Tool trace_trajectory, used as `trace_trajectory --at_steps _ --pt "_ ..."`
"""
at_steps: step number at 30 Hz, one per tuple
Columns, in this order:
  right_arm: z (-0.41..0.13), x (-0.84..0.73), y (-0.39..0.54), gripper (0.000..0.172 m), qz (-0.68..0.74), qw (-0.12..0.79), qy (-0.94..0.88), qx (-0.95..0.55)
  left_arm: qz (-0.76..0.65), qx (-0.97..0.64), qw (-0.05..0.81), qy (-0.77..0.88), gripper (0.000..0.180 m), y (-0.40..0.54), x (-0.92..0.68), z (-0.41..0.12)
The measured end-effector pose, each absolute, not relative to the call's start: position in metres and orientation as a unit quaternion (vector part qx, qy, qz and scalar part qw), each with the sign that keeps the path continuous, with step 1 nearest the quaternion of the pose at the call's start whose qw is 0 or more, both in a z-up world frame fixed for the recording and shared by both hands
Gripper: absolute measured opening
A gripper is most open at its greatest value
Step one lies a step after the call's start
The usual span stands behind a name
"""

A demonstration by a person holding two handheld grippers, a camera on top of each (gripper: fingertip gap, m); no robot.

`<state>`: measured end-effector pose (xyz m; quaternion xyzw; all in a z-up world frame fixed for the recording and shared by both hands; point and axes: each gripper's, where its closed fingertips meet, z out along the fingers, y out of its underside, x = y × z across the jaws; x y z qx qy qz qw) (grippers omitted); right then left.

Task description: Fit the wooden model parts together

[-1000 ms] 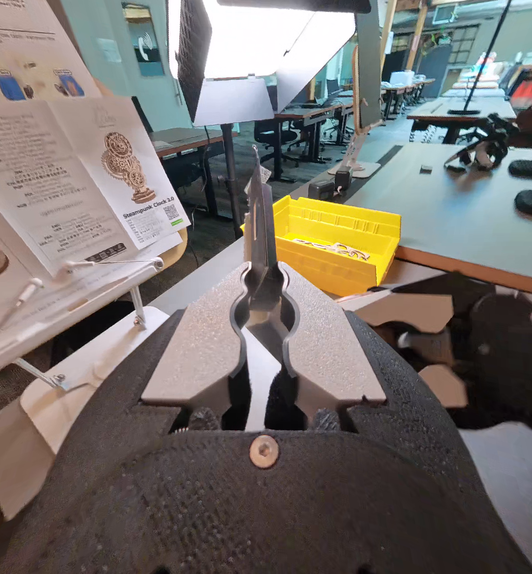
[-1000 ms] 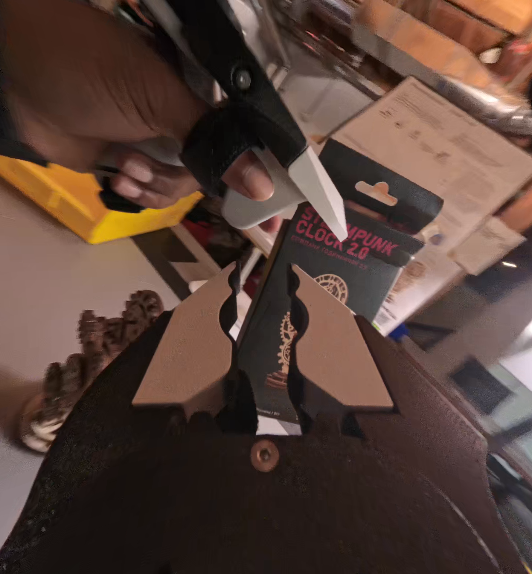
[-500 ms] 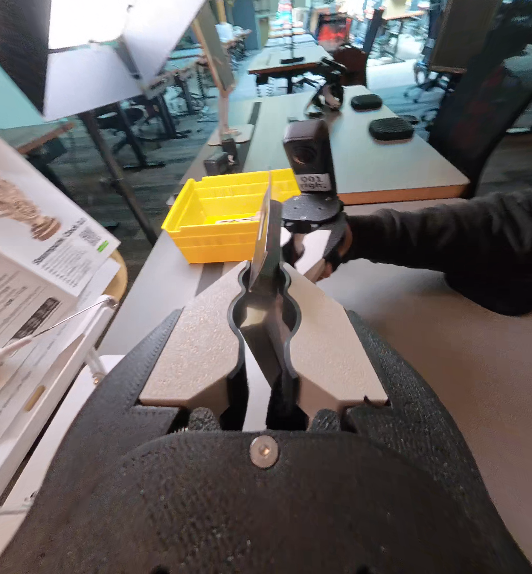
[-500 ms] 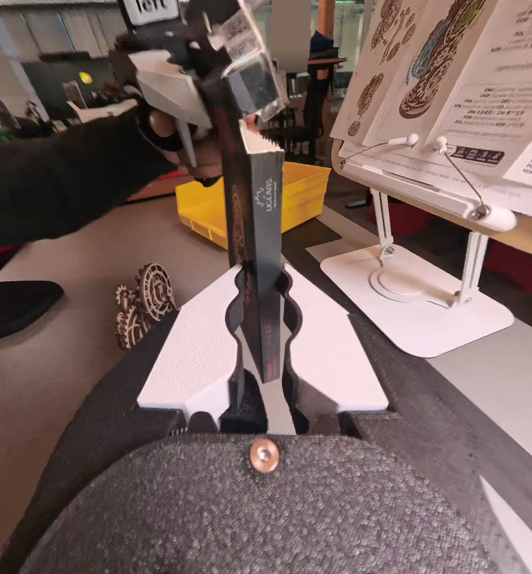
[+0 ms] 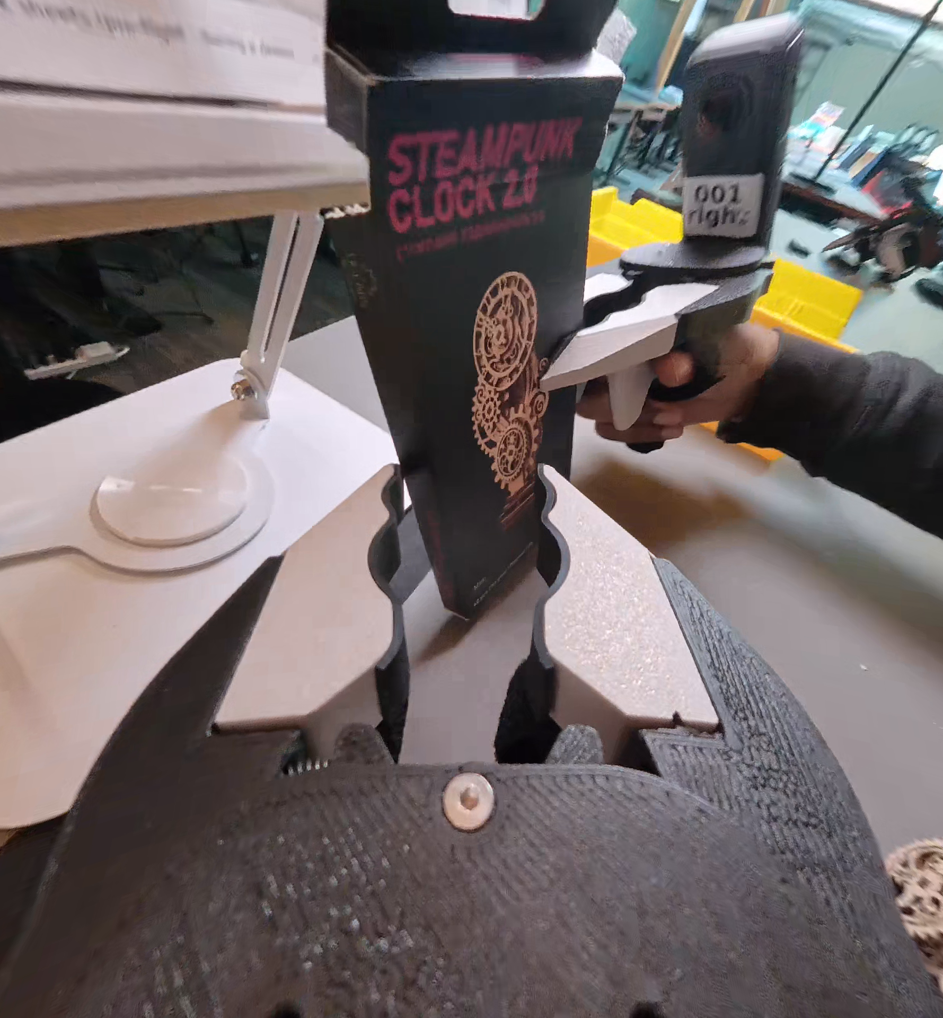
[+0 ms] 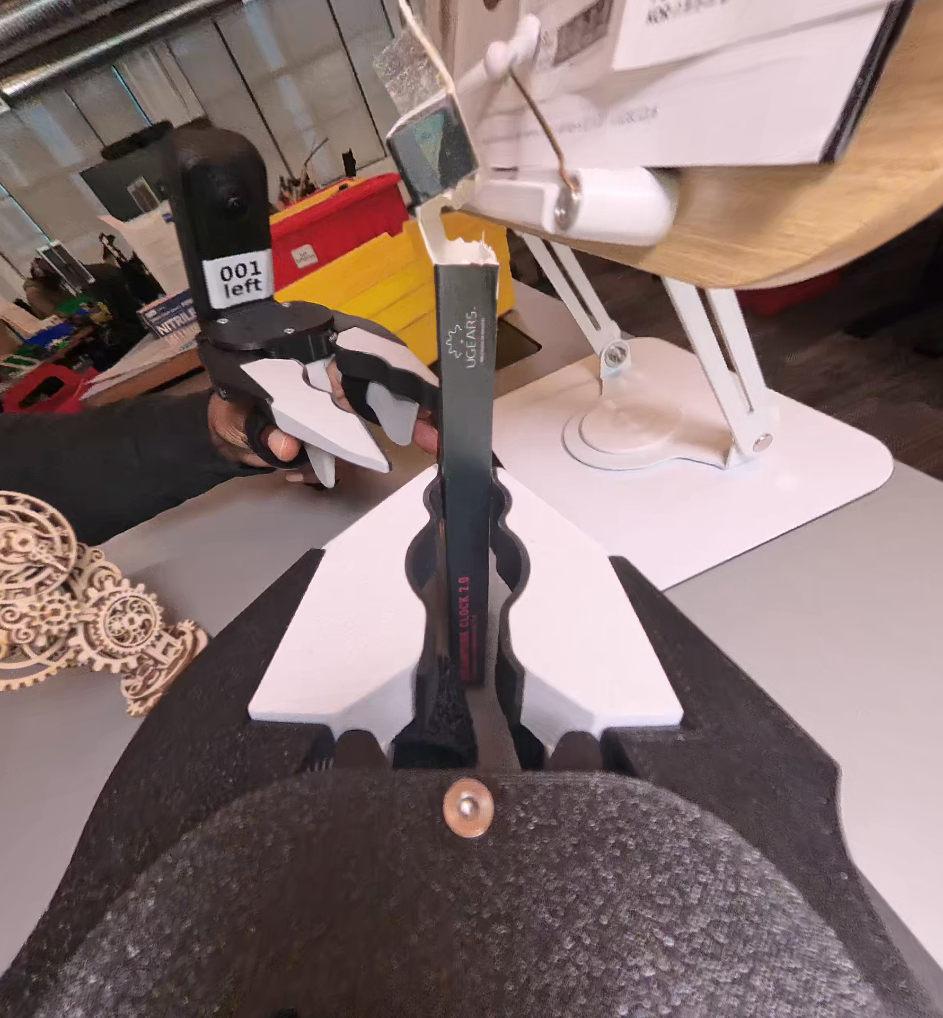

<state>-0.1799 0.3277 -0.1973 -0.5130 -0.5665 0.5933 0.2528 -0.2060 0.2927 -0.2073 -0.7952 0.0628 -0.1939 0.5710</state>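
Observation:
A black cardboard model-kit box (image 5: pixel 458 275) with a gear picture is held upright above the grey table. My right gripper (image 6: pixel 466 479) is shut on its narrow sides (image 6: pixel 466 385); in the left wrist view the right gripper (image 5: pixel 557 363) pinches the box's right edge. My left gripper (image 5: pixel 469 479) is open, its fingers spread on either side of the box's lower end, facing its broad side without pressing on it. It also shows in the right wrist view (image 6: pixel 392 435), spread, just left of the box. An assembled wooden gear model (image 6: pixel 45 595) lies on the table (image 6: pixel 788 661) at the left.
A white document stand (image 6: pixel 706 457) with open instruction sheets stands right behind the box, its base also in the left wrist view (image 5: pixel 182 496). A yellow bin (image 5: pixel 805 297) sits at the table's far edge, a red bin (image 6: pixel 337 220) beyond. The gear model shows at bottom right (image 5: pixel 937 903). The grippers' ends are close to 5 centimetres from one another.
My left gripper, shut on the box's thin edge before, has opened and let go. My right gripper has closed on the box and now holds it alone, nearer the document stand.

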Motion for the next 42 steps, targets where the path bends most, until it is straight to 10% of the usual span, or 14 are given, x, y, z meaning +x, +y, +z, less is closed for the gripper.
trace_trajectory --at_steps 22,32,42 --pt "-0.192 -0.068 0.240 0.047 0.423 0.406 -0.602 -0.542 -0.106 -0.789 0.597 0.101 0.042 0.153 -0.193 -0.174" --pt "-0.219 -0.033 0.130 0.054 0.407 0.391 -0.584 -0.583 -0.217 -0.811 0.490 0.233 0.079 0.087 -0.103 -0.239" --pt "-0.218 -0.005 0.132 0.051 0.400 0.415 -0.559 -0.596 -0.211 -0.823 0.473 0.234 0.047 0.122 -0.090 -0.253"
